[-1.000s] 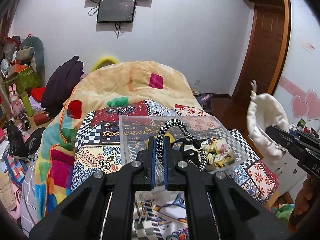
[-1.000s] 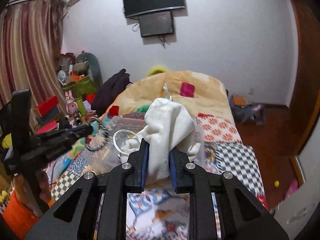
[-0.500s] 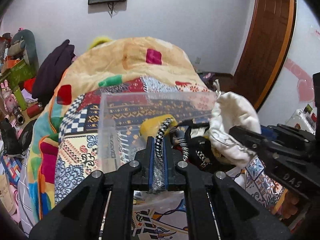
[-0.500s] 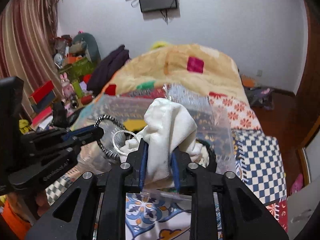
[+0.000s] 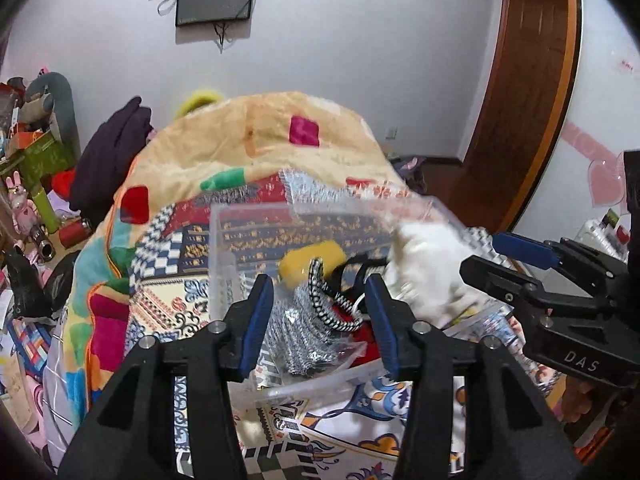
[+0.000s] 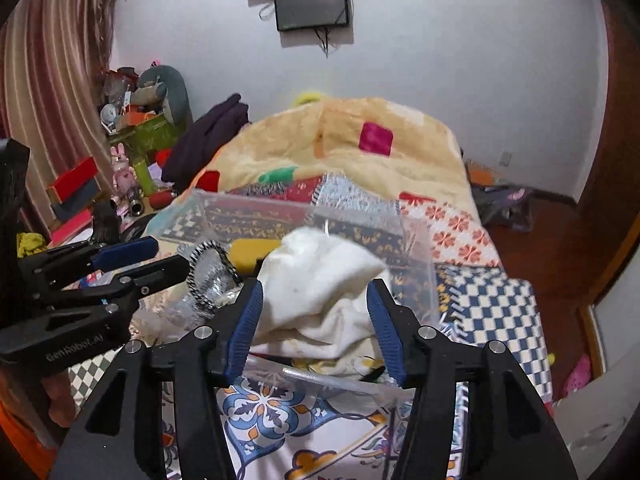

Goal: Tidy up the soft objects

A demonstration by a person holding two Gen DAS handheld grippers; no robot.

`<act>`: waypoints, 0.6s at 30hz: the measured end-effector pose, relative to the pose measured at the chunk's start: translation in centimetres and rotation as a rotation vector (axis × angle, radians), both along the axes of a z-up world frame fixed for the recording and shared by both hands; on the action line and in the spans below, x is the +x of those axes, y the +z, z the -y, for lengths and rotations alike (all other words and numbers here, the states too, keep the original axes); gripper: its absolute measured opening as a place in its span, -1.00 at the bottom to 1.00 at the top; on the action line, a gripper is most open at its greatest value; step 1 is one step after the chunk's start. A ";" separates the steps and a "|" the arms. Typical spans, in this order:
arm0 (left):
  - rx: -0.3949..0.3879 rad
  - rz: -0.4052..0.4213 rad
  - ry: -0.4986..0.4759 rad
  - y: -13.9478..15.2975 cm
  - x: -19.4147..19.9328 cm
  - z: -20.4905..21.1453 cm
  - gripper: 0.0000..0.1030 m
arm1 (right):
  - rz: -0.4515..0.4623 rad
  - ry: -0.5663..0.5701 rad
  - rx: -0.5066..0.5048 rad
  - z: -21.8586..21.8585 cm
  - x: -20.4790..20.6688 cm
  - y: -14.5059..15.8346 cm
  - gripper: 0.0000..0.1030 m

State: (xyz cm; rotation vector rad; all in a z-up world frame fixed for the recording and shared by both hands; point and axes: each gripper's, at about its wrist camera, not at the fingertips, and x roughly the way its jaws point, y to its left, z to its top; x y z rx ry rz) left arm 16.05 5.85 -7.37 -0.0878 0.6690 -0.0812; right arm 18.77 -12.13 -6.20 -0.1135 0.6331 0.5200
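A clear plastic box (image 5: 224, 264) stands on the patterned bed quilt. My left gripper (image 5: 318, 300) is open above its near edge. A black-and-white braided cord in a clear packet (image 5: 324, 312) lies free in the box between the jaws. My right gripper (image 6: 314, 316) is open over the box (image 6: 416, 256). A white cloth pouch (image 6: 320, 284) lies loose in the box between its jaws and also shows in the left wrist view (image 5: 428, 264). A yellow soft item (image 5: 312, 260) lies in the box behind the cord.
A yellow patchwork blanket (image 5: 260, 140) is heaped on the bed beyond the box. Dark clothes (image 5: 108, 164) and cluttered toys and boxes (image 6: 132, 132) sit to the left. A wooden door (image 5: 524, 100) is on the right. The floor (image 6: 560, 256) lies right of the bed.
Both grippers have opened. The left has let go of the braided cord and the right has let go of the white pouch; both now lie in the box.
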 end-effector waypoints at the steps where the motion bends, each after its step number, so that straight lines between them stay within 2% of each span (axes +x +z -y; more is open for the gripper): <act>1: -0.003 0.013 -0.001 0.5 -0.3 -0.1 -0.05 | 0.020 -0.001 0.006 0.3 -0.5 0.6 0.01; 8: 0.009 0.154 -0.005 4.9 -3.8 0.6 0.04 | 0.130 -0.005 0.066 1.8 -3.5 4.4 0.09; 13: 0.020 0.238 -0.002 7.0 -6.4 1.3 0.10 | 0.213 -0.009 0.133 3.2 -6.0 6.7 0.27; 18: 0.035 0.300 -0.006 8.1 -8.5 1.9 0.32 | 0.271 -0.017 0.186 4.1 -7.5 8.0 0.50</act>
